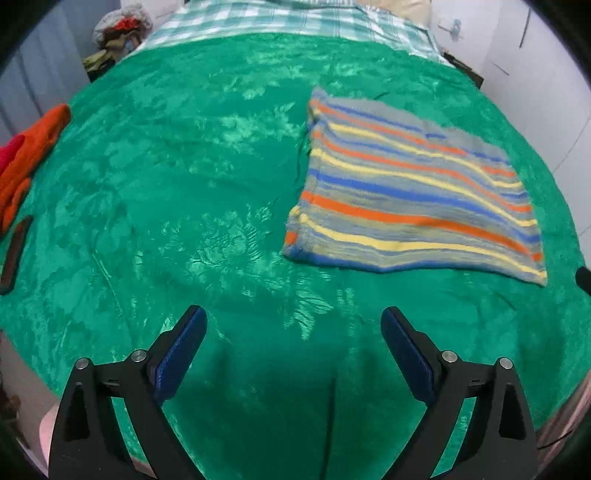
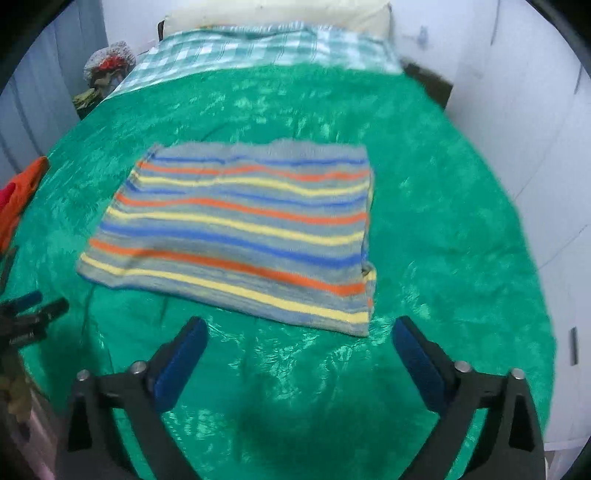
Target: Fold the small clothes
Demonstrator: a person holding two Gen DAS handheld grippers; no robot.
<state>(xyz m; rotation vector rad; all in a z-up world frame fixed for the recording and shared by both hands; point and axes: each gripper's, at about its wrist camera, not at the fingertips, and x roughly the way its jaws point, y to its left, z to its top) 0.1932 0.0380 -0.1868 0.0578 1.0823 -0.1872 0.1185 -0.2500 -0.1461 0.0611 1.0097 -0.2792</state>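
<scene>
A small striped knit garment (image 1: 413,195), grey with blue, orange and yellow bands, lies folded into a flat rectangle on the green blanket (image 1: 184,192). In the right wrist view the same garment (image 2: 243,229) lies just beyond my right gripper (image 2: 299,325), whose blue-padded jaws stand wide open over bare blanket, nothing between them. My left gripper (image 1: 293,314) is open too, hovering over the blanket below and left of the garment's near corner. Its black tip (image 2: 33,310) shows at the left edge of the right wrist view.
Orange and red clothes (image 1: 29,151) lie at the bed's left edge, beside a dark flat object (image 1: 14,251). A checked sheet (image 1: 280,22) and a pillow (image 2: 280,14) are at the bed's head. A heap of clothes (image 1: 118,29) sits beyond the far left corner; white walls close the right.
</scene>
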